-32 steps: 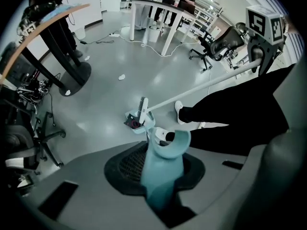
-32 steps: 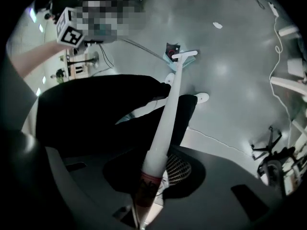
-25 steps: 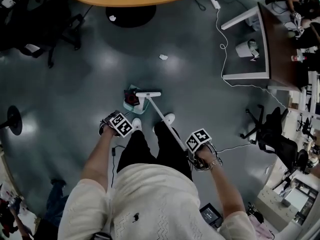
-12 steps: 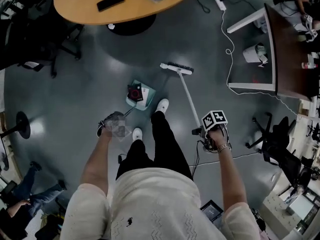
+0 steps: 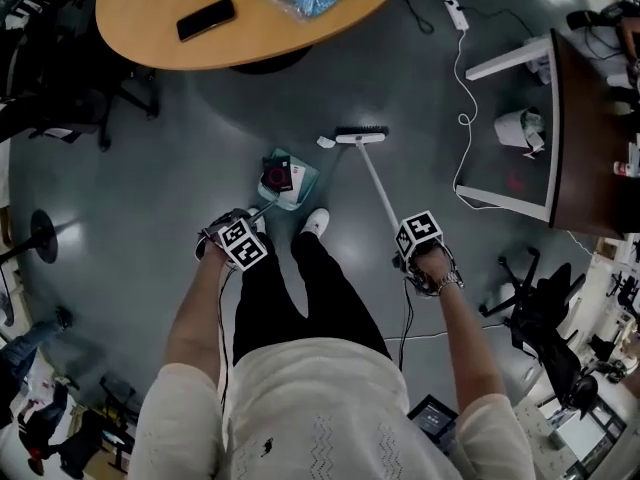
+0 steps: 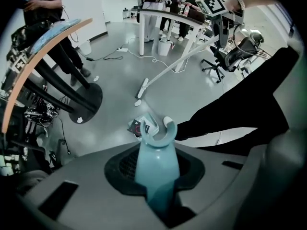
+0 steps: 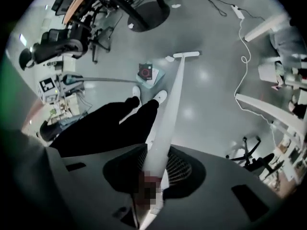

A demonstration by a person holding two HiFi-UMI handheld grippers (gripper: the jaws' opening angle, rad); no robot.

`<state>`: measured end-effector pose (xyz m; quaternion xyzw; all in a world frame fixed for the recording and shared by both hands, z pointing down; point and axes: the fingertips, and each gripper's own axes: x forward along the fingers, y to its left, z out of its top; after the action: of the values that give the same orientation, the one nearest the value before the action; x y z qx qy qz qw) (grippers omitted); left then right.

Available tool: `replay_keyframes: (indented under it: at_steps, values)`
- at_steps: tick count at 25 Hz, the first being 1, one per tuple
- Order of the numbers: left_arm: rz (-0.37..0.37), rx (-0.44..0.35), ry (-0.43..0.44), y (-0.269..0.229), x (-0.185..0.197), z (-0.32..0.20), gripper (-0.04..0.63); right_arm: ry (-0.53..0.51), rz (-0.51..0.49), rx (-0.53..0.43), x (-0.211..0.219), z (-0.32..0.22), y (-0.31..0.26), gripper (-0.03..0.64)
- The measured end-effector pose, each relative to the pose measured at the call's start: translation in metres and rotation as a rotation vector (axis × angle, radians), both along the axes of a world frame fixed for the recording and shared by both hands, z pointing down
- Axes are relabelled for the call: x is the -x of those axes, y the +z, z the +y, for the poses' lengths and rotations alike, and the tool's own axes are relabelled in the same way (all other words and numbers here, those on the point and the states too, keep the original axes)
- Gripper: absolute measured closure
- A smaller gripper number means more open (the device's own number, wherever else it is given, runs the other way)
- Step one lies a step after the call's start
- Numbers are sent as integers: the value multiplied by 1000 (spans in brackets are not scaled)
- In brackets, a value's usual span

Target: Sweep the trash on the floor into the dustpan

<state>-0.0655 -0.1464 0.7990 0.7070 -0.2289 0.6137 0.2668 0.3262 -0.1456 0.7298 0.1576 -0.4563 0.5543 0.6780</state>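
In the head view a teal dustpan [image 5: 286, 179] rests on the grey floor with red and black trash in it. Its long teal handle [image 6: 156, 169] runs back into my left gripper [image 5: 238, 243], which is shut on it. My right gripper [image 5: 420, 240] is shut on the white broom handle [image 7: 167, 121]. The broom head [image 5: 360, 136] sits on the floor to the dustpan's far right. A small white scrap [image 5: 326, 142] lies at the head's left end, between head and dustpan. The scrap [image 7: 169, 59] also shows beside the broom head [image 7: 186, 54] in the right gripper view.
A round wooden table [image 5: 150, 38] with a phone [image 5: 205, 19] and a blue bag stands at the far side. A white desk [image 5: 520, 128], a bin and a trailing white cable [image 5: 462, 88] are on the right. Office chairs [image 5: 540, 308] stand nearby. The person's white shoes [image 5: 316, 221] are just behind the dustpan.
The broom head has swung from right beside the dustpan out to the far right, ending against the white scrap. The dustpan stays on the floor, still held.
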Motion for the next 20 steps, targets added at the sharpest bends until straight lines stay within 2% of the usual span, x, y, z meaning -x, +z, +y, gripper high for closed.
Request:
replay_keyframes:
  at_steps: [4,7,12,17,20]
  values:
    - [-7,5,49,4,5,-11,503,-188,-24,52,14,34,0,500]
    - [6,9,58,7,9,-13,503,-243,-68,111,37,72,-7,500]
    - [7,41,100,12,36,-2,503,-197,-120,198,94,126,-23,500]
    - [26,41,133,14,52,1,503,-205,-29,188,121,156,-21,502]
    - [30,48,151,14,59,-3,503,-164,16,218,138,178,-22,503]
